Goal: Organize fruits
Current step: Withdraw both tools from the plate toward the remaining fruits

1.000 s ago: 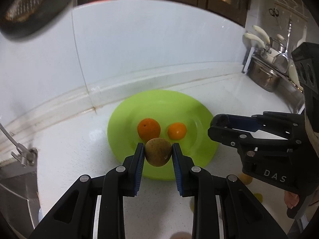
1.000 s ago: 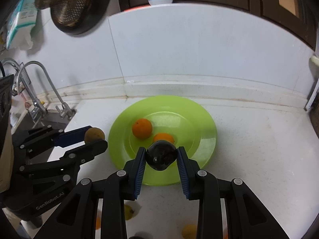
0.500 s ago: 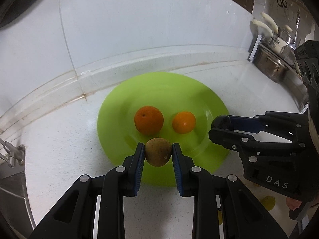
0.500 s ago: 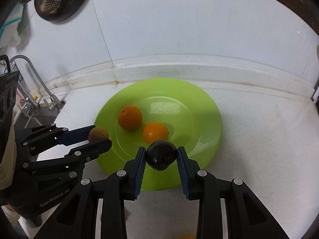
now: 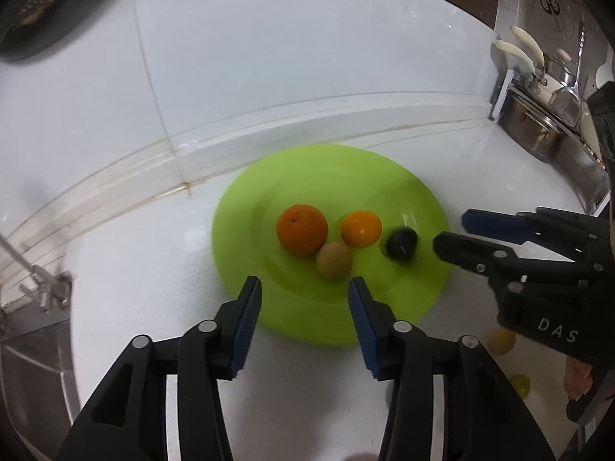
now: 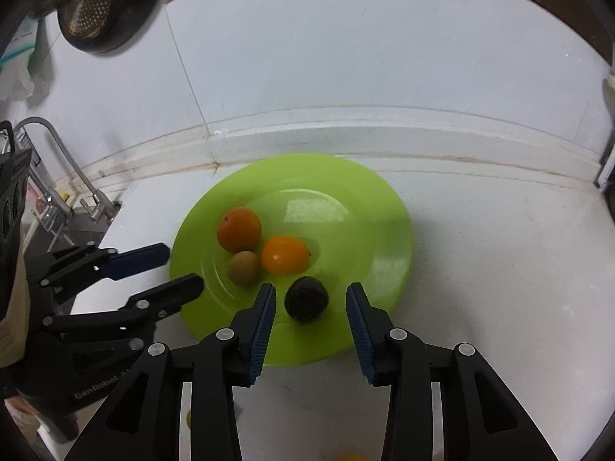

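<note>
- Four fruits lie on the green plate [image 6: 369,207]: a large orange [image 6: 239,229], a smaller orange [image 6: 285,255], a brown kiwi [image 6: 243,269] and a dark round fruit [image 6: 306,298], which looks like a passion fruit or plum, though we cannot tell which.
- We judge all four light and firm, yet round and smooth enough to roll or slip; the kiwi and the dark fruit probably bruise under hard pressure. We would take each across its widest middle, pads level, with a gentle squeeze.
- Kiwi and both oranges sit close together, apparently touching, so any grasp there risks nudging a neighbour.
- We see the left hand-held gripper [image 5: 305,290] spread wide and empty, just short of the kiwi; the right hand-held gripper [image 6: 311,297] is equally wide and empty, with the dark fruit lying between its pads, apart from both.
- Only the left wrist view shows small yellow fruits [image 5: 501,340] on the white surface [image 5: 146,269] beyond the plate, and the metal pots [image 5: 532,132] at far right.
- Only the right wrist view shows the faucet [image 6: 65,161], the sink edge and the hanging colander [image 6: 102,4], and it renders the dark fruit sharply, where the other view blurs it.
</note>
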`<state>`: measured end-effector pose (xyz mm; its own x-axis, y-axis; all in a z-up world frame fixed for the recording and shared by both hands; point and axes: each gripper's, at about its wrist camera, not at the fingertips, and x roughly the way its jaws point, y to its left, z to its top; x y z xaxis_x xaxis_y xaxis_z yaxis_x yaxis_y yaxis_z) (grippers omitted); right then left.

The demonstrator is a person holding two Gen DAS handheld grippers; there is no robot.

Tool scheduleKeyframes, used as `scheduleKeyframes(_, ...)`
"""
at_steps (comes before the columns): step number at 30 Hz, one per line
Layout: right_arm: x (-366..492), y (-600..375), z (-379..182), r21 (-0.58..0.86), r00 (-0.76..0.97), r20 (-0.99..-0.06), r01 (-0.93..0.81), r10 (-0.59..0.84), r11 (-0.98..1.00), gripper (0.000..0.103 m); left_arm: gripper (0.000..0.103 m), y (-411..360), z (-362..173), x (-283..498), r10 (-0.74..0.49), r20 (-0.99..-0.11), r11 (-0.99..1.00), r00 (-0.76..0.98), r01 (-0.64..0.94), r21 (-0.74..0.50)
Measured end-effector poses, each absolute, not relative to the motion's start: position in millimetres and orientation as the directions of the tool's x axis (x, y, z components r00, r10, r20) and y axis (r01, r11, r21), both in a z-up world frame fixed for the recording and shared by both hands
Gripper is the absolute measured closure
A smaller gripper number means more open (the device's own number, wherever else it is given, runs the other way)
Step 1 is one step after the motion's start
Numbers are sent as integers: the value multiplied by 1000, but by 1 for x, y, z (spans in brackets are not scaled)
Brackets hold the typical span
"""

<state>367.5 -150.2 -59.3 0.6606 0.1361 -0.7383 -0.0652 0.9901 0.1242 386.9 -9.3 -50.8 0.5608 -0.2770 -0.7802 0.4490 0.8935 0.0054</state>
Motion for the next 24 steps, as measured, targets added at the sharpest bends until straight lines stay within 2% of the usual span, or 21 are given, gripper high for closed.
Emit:
scheduleKeyframes(9, 325, -145, -30, 114, 719, -683, -72, 130, 991, 63, 44, 2, -15, 344, -264, -730, 905, 630, 424, 39)
scheduleKeyframes(11, 313, -143, -22, 104, 739, -663, -67, 120, 992, 54, 40, 7, -7, 333, -275, -718, 907, 639, 421, 27)
scheduleKeyframes(18, 274, -140, -3, 84, 783, -614, -58, 97, 995, 53, 32, 18, 10, 295, -272, -681, 918, 680, 396, 28)
scheduleKeyframes(21, 258, -140, 2, 99, 798, -595, -41, 92, 994, 47, 31, 22, 13, 280, -275, -671, 920, 689, 391, 24)
scheduleKeyframes(24, 246, -137, 1, 80, 807, -585, -34, 74, 996, 46, 28, 26, 14, 266, -256, -654, 924, 711, 379, 50)
